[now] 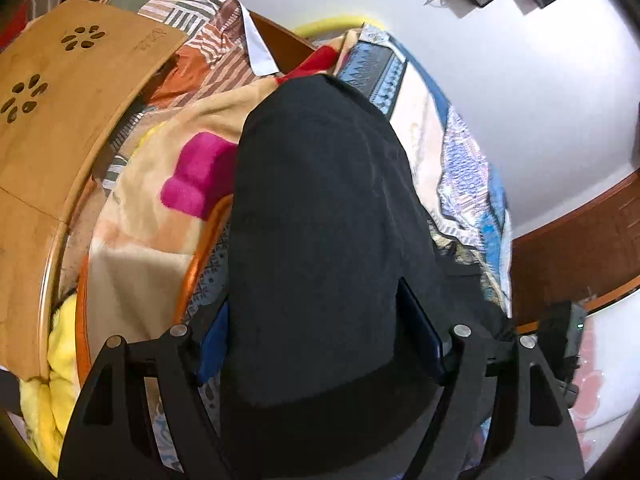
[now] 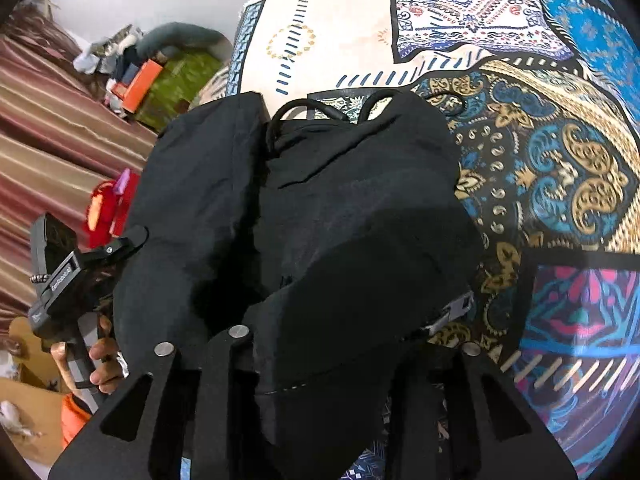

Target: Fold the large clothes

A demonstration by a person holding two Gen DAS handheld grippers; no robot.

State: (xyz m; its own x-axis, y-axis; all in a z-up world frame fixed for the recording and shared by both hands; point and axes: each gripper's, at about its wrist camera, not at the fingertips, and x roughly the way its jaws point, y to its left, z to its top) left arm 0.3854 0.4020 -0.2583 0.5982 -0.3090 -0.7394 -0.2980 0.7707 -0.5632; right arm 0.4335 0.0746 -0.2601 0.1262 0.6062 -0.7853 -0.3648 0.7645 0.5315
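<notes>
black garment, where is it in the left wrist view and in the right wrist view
Left wrist: the black garment fills the centre, draped between the left gripper fingers.
Right wrist: it spreads over the centre and lower middle, bunched over the right gripper.
Shared landmark: the blue patterned bedsheet beneath it.

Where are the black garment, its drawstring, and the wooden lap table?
black garment [image 2: 320,208]: right wrist view, middle of the cloth.
drawstring [image 2: 288,114]: right wrist view, looped cord.
wooden lap table [image 1: 76,92]: left wrist view, top.

Both tools' fingertips and jaw gaps under the black garment [image 1: 320,220].
</notes>
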